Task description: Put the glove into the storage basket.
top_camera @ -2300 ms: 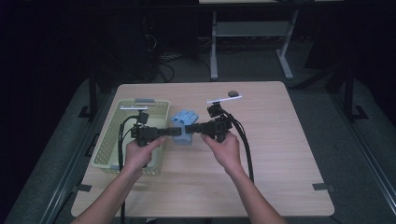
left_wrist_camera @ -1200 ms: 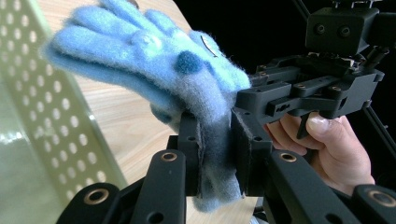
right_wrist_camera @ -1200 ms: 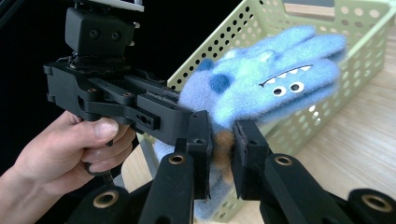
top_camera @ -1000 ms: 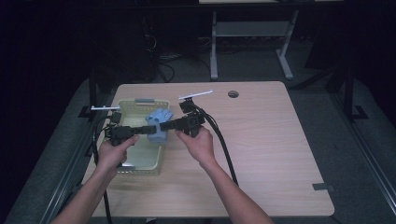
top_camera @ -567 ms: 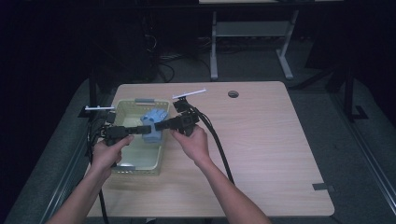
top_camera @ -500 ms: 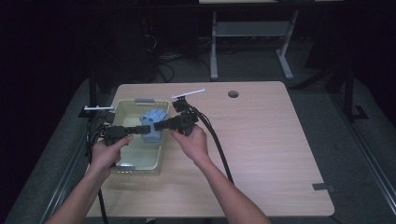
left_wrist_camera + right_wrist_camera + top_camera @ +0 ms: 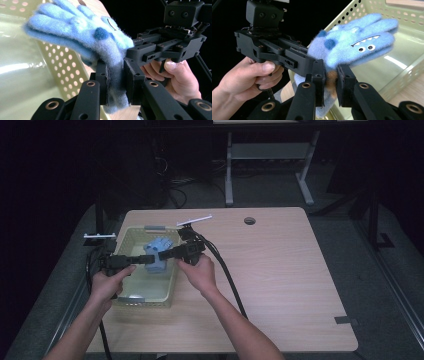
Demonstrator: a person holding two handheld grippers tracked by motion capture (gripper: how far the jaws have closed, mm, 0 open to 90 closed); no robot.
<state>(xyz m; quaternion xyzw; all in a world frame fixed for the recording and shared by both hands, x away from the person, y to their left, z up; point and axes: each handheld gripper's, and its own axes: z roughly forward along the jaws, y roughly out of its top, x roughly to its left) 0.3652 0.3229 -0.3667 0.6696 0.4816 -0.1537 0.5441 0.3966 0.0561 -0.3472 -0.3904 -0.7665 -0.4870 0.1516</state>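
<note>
Right now your left tongs (image 7: 115, 82) pinch the cuff of the blue glove (image 7: 82, 37), and your right tongs (image 7: 330, 82) are clamped on the same cuff from the opposite side. Between them you hold the glove in the air above the pale green basket (image 7: 131, 300), its fingers over the basket's inside. Beyond it, the basket sits at the left end of the desk (image 7: 290, 270), and a round hole (image 7: 249, 220) shows near the desk's far edge.
</note>
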